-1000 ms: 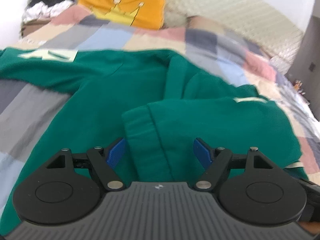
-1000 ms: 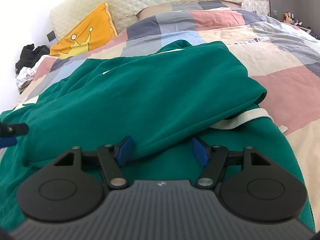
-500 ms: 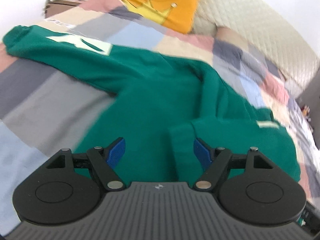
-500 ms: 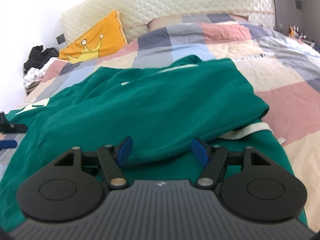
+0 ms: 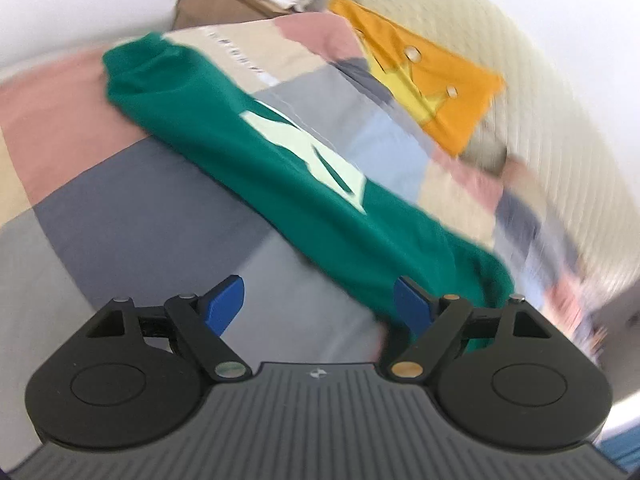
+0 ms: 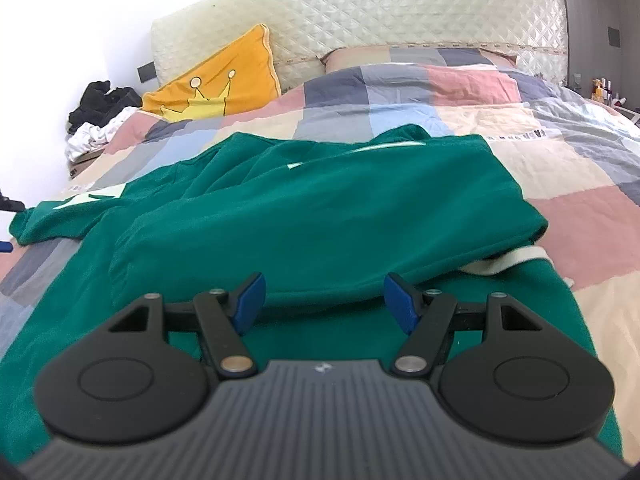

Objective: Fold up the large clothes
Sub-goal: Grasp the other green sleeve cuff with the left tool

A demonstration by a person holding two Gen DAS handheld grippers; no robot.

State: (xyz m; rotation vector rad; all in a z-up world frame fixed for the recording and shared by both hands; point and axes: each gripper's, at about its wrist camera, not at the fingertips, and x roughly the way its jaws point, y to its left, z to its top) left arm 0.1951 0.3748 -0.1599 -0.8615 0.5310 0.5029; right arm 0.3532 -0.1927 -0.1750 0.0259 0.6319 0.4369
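A large green sweatshirt (image 6: 320,216) lies spread on the patchwork quilt (image 6: 500,120); one side is folded over its body. Its left sleeve (image 5: 256,148), with a pale printed patch, stretches out across the quilt to a cuff (image 5: 132,64) at the far end. My left gripper (image 5: 318,304) hovers over grey quilt squares beside that sleeve, jaws opening, nothing between its blue pads. My right gripper (image 6: 324,300) stands open just above the folded edge of the sweatshirt, gripping nothing. A cream ribbed hem (image 6: 504,264) peeks out under the fold at the right.
An orange crown cushion (image 6: 224,80) leans against the quilted cream headboard (image 6: 360,12). A pile of black and white clothes (image 6: 100,116) sits on a bedside box at the left. Small bottles (image 6: 600,90) stand at the far right.
My left gripper has swung left off the sweatshirt's body toward the outstretched sleeve, rolling as it went, and its jaws have widened. My right gripper has risen slightly and stays open.
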